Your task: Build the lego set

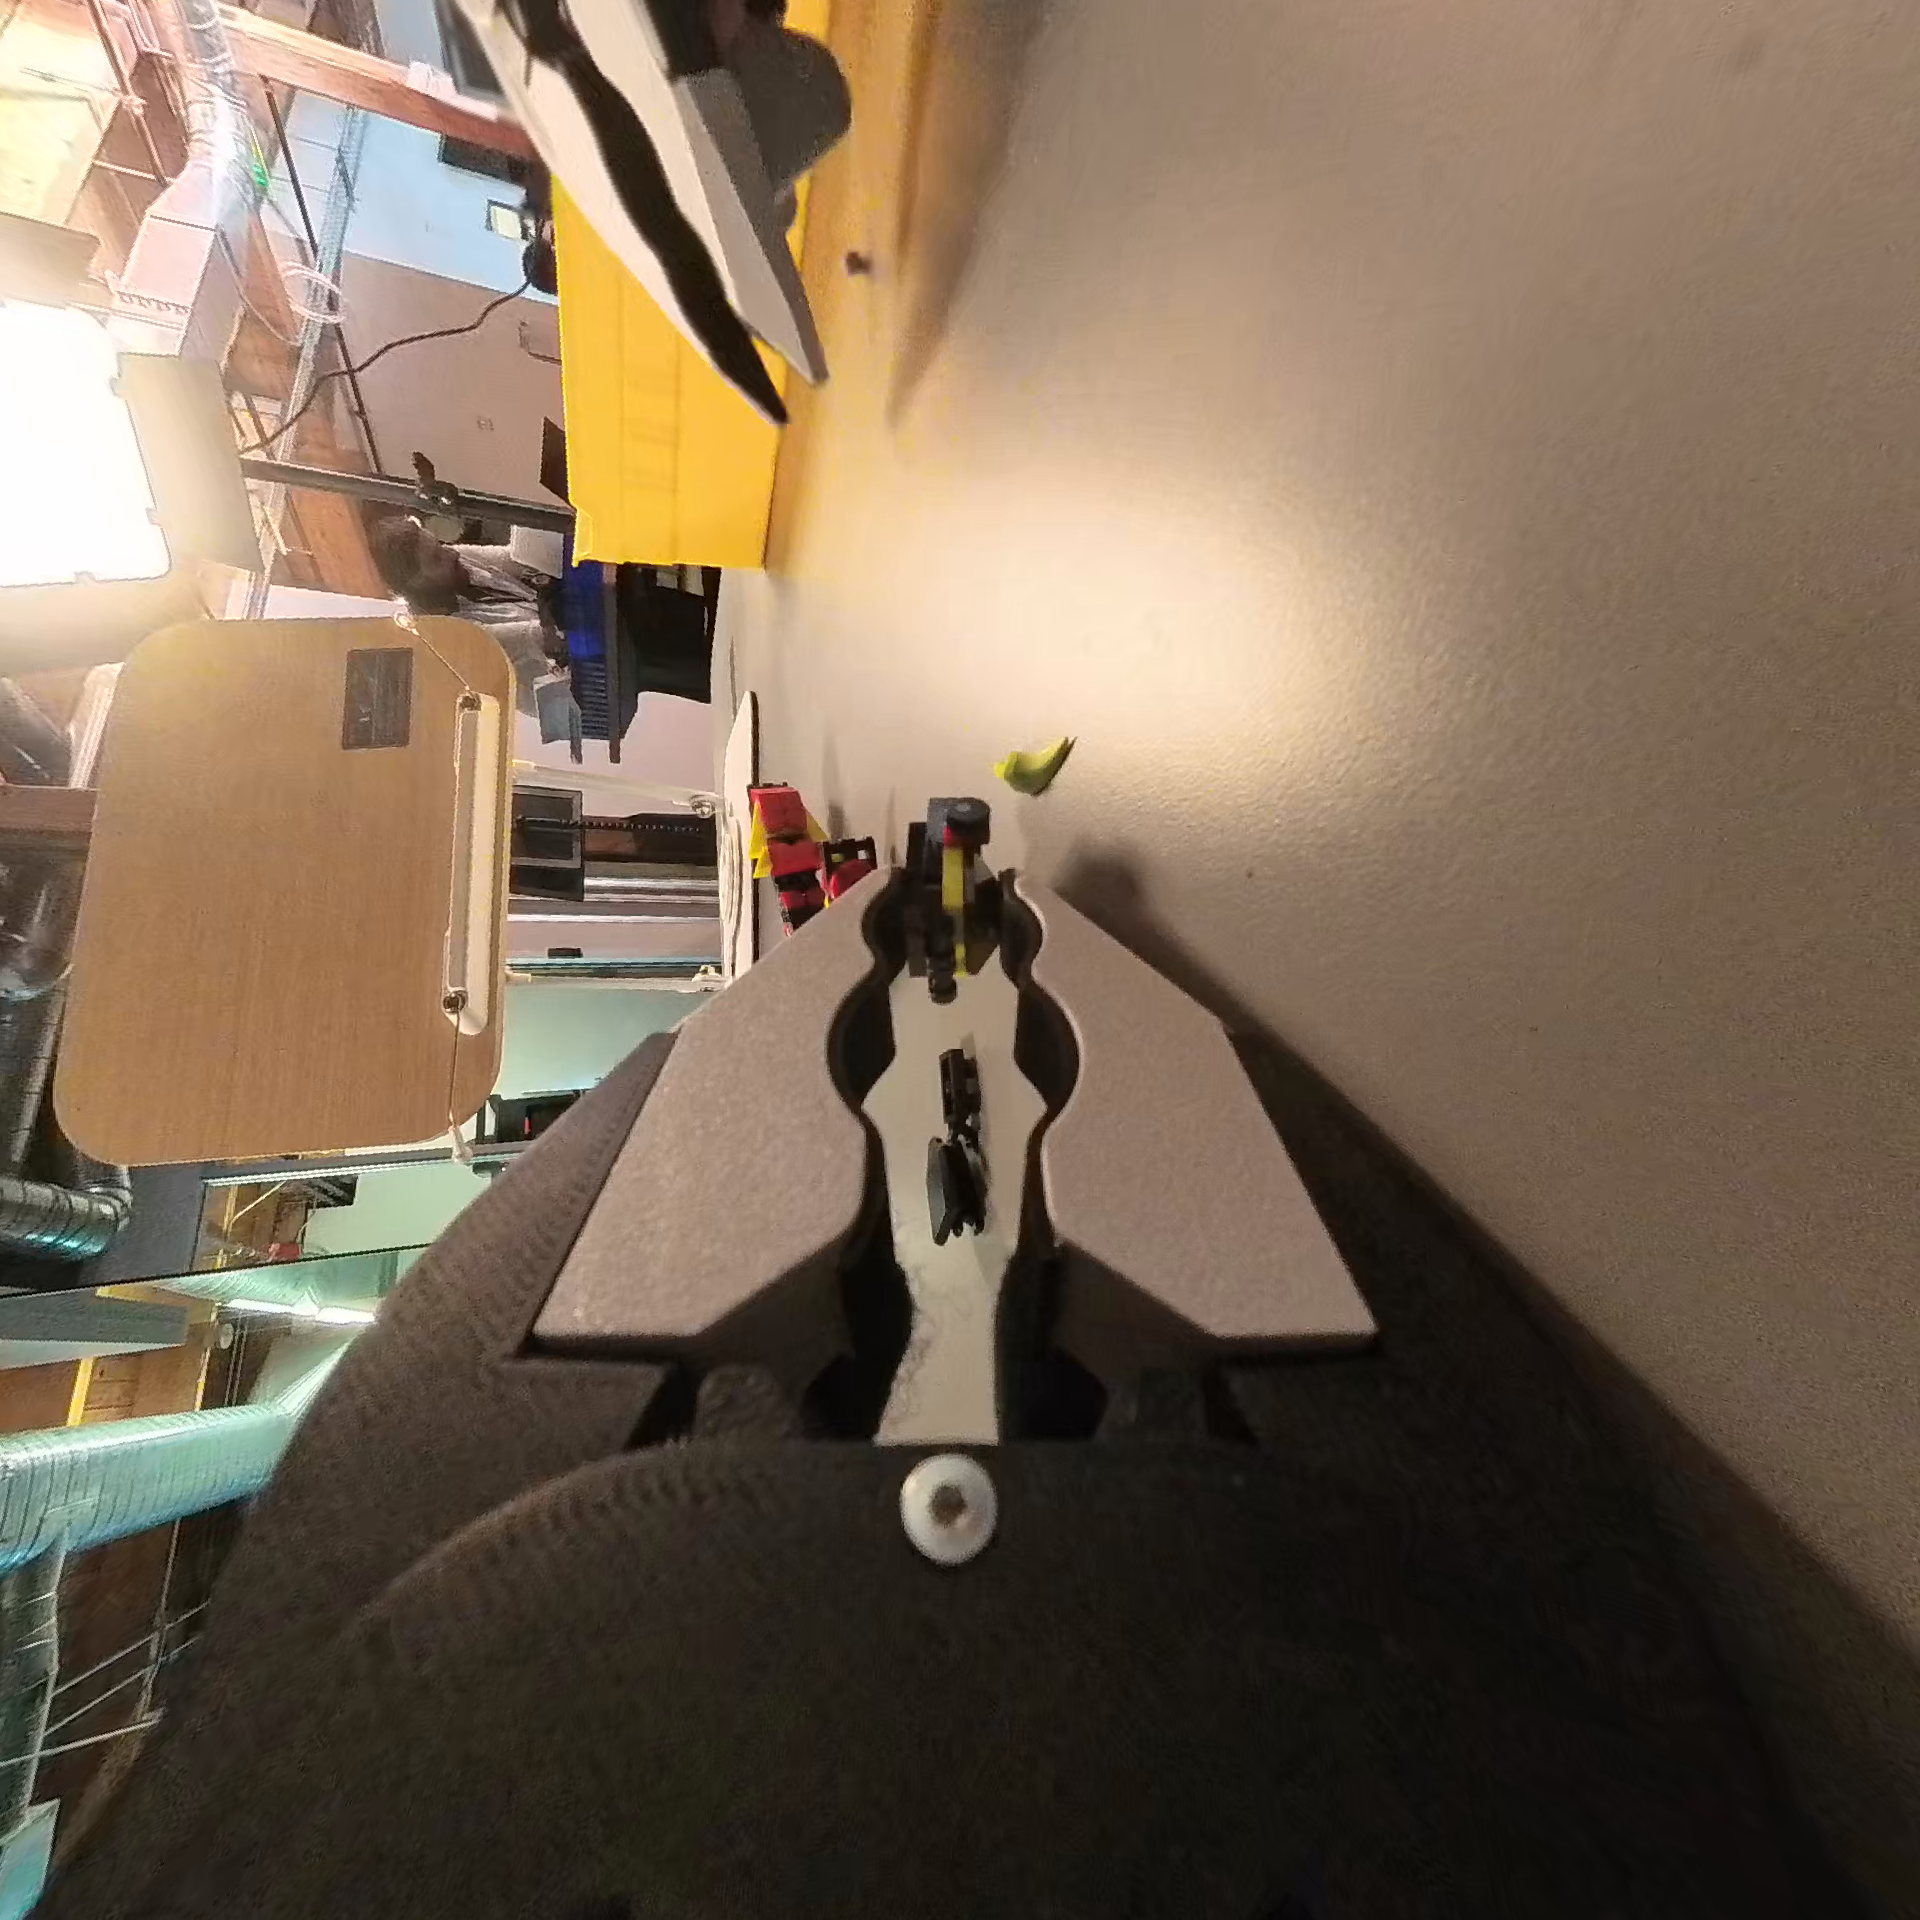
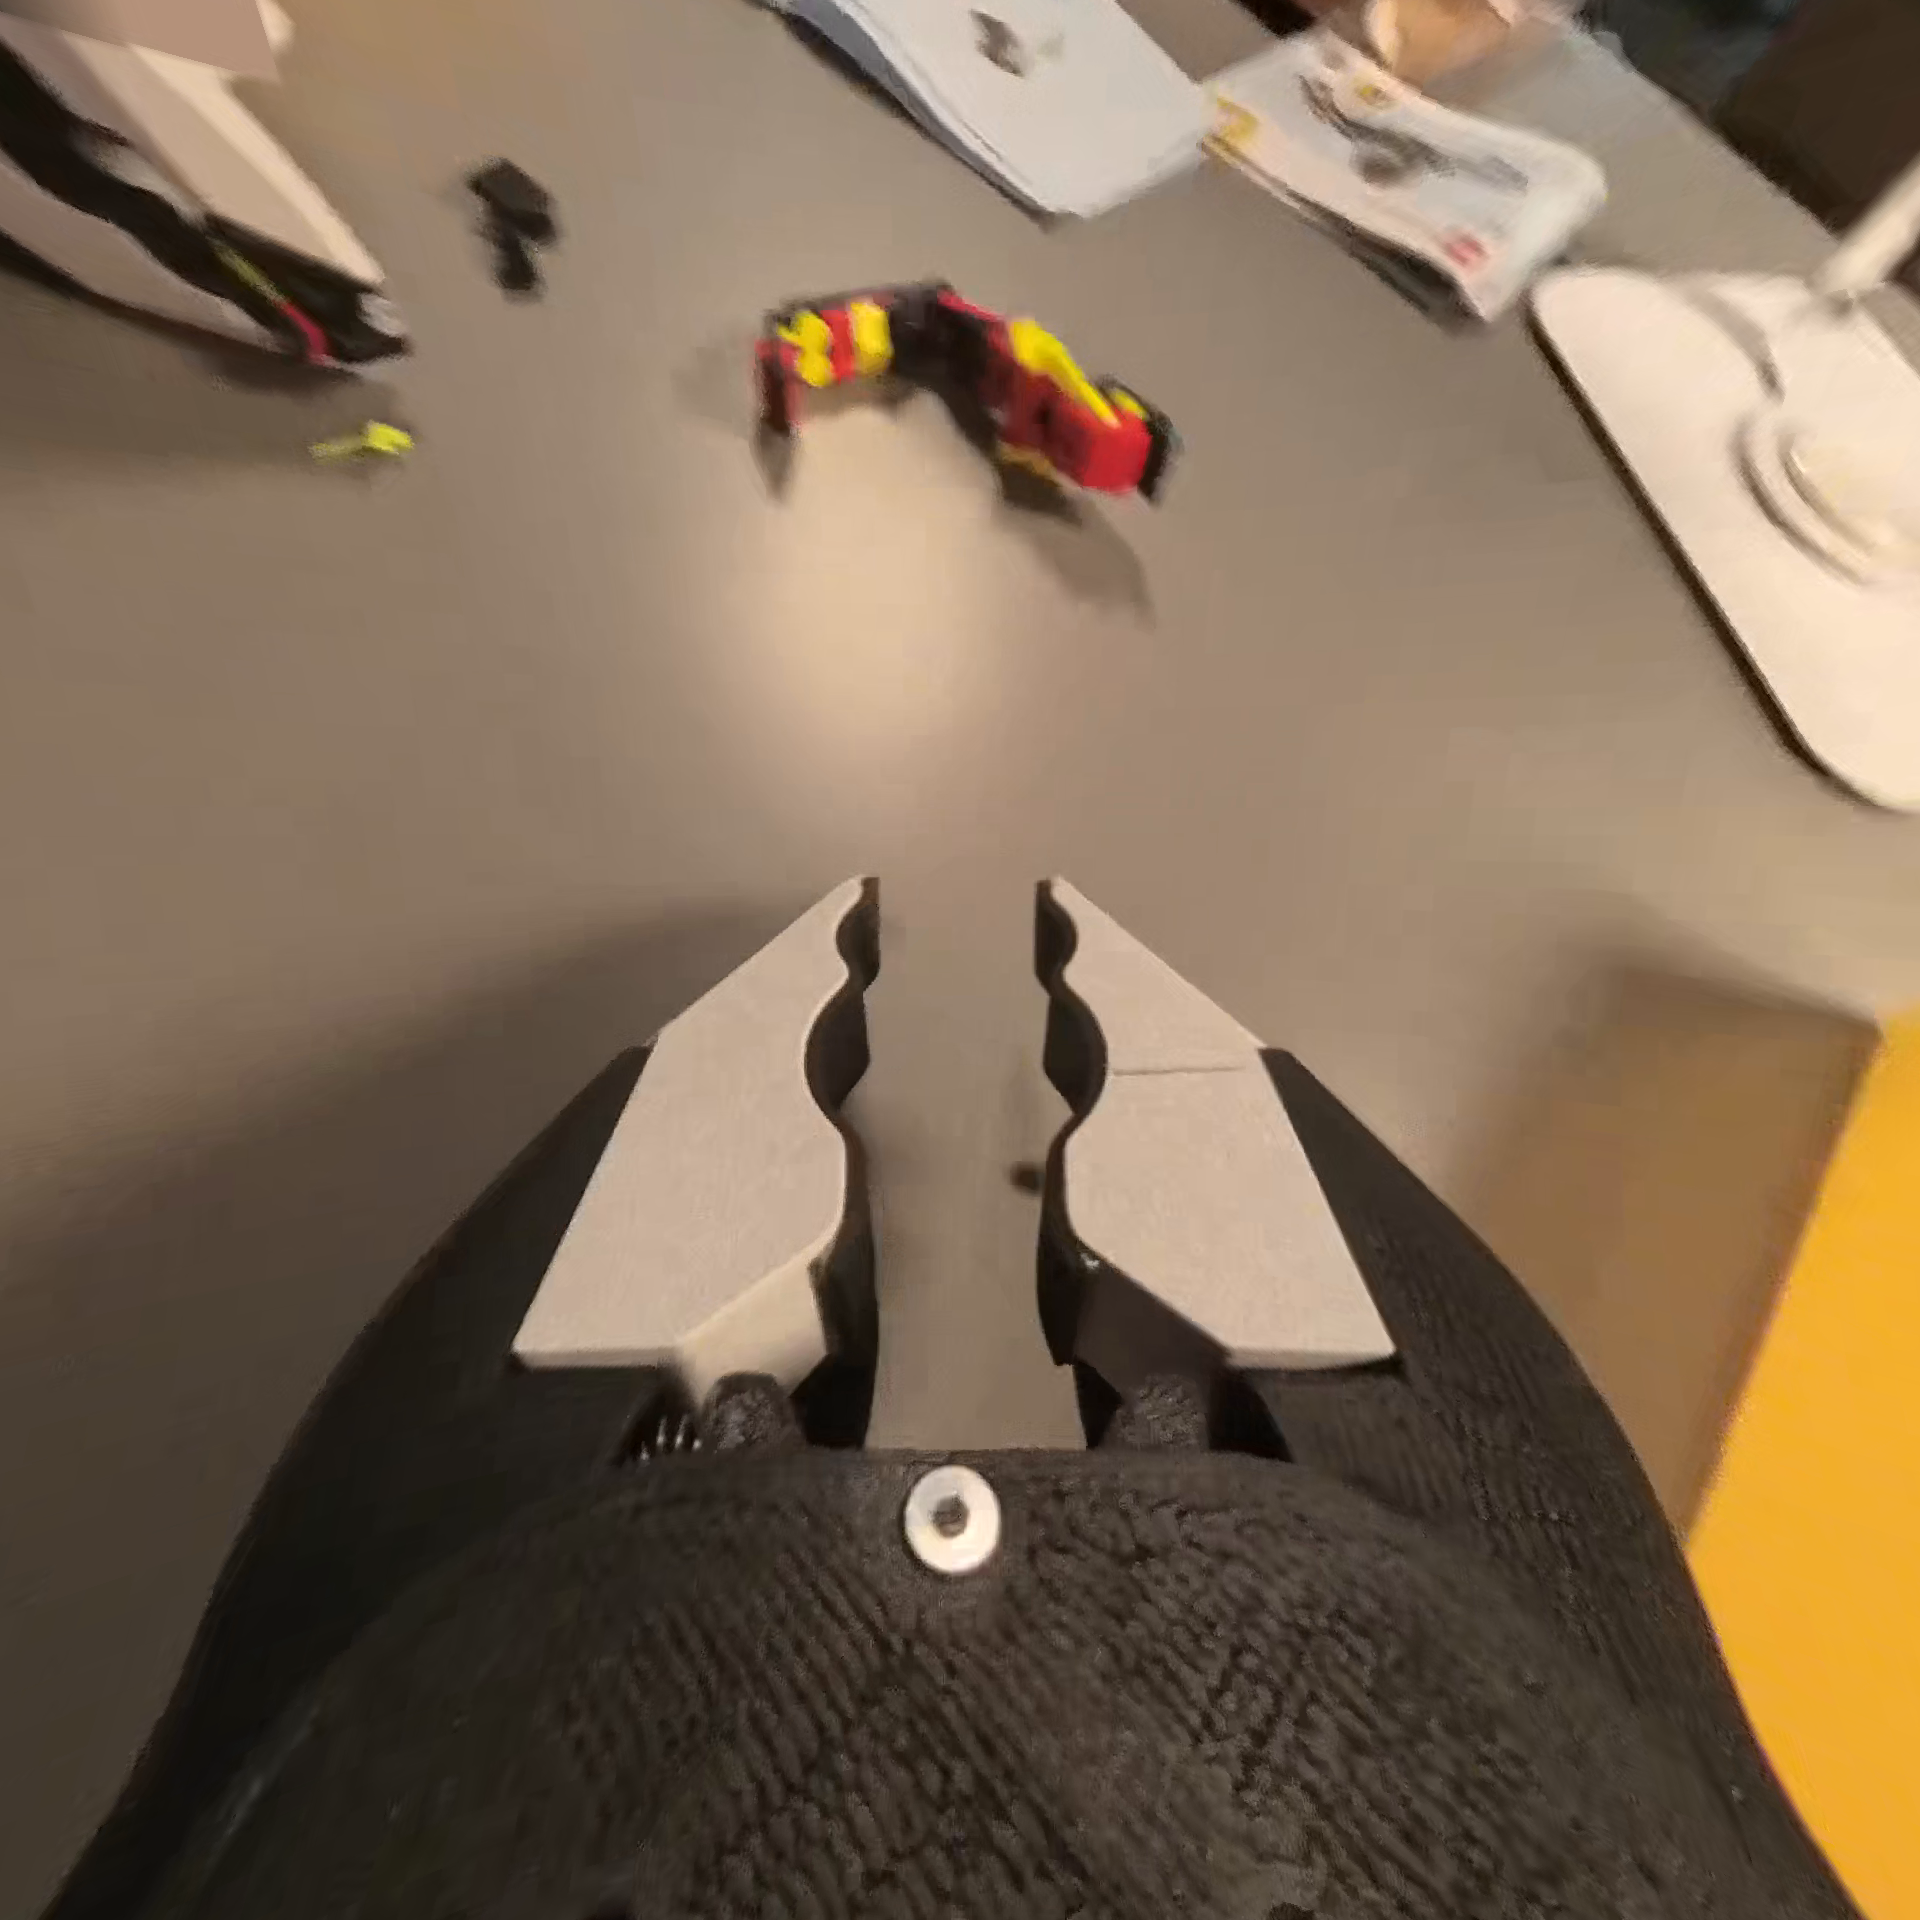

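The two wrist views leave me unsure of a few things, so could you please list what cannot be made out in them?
- Right wrist view: motion blur smears the red and yellow model and the black pieces; their shapes are unclear.
- Left wrist view: the left gripper hides most of the small black assembly it holds.
- Left wrist view: the right gripper is cut off by the top edge.

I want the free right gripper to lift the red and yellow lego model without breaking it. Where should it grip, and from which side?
Probably from above, with the right gripper open over the red rear block, fingers closing across its two long sides. That end looks the most solid; the other end arches on thin legs, and blur hides the finer detail.
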### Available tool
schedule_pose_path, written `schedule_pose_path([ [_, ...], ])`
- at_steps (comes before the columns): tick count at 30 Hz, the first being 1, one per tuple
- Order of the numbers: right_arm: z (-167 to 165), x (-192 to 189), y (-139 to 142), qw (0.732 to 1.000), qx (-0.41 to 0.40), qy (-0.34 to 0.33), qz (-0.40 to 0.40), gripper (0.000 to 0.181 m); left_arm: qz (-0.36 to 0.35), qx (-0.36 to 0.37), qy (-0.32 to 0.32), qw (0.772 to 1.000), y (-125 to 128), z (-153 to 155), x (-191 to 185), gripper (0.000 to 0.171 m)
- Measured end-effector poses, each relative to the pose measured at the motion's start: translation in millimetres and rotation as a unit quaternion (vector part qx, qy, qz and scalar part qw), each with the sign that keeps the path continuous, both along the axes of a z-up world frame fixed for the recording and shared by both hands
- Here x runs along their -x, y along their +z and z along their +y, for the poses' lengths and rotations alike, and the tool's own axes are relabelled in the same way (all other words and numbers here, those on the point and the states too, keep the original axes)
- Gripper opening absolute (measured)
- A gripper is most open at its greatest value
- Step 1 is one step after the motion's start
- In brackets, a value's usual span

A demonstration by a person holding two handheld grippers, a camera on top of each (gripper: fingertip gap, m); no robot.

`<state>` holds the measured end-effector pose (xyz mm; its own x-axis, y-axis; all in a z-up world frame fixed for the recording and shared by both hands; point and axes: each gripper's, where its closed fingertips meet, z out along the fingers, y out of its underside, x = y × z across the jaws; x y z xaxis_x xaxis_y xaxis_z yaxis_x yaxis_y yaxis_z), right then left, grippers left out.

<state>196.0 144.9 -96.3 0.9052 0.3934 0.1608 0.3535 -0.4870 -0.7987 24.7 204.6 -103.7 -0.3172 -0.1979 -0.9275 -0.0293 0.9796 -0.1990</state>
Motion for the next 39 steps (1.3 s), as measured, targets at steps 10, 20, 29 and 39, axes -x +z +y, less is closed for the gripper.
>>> schedule_pose_path([
  [10,-44,-58,-3,0.992,-0.015,-0.101,0.069,0.030,0.000,0.001,0.000,1.000,1,1,0,0.016],
  [20,-25,-43,-19,0.997,0.018,-0.081,-0.002,0.013,0.001,0.002,-0.001,1.000,1,1,0,0.016],
  [29,-24,-48,-22,0.994,0.035,-0.098,0.020,0.009,0.002,0.003,-0.001,1.000,1,1,0,0.016],
  [39,-22,-42,-23,0.994,0.043,-0.088,0.044,0.009,0.002,0.005,-0.001,1.000,1,0,1,0.016],
])
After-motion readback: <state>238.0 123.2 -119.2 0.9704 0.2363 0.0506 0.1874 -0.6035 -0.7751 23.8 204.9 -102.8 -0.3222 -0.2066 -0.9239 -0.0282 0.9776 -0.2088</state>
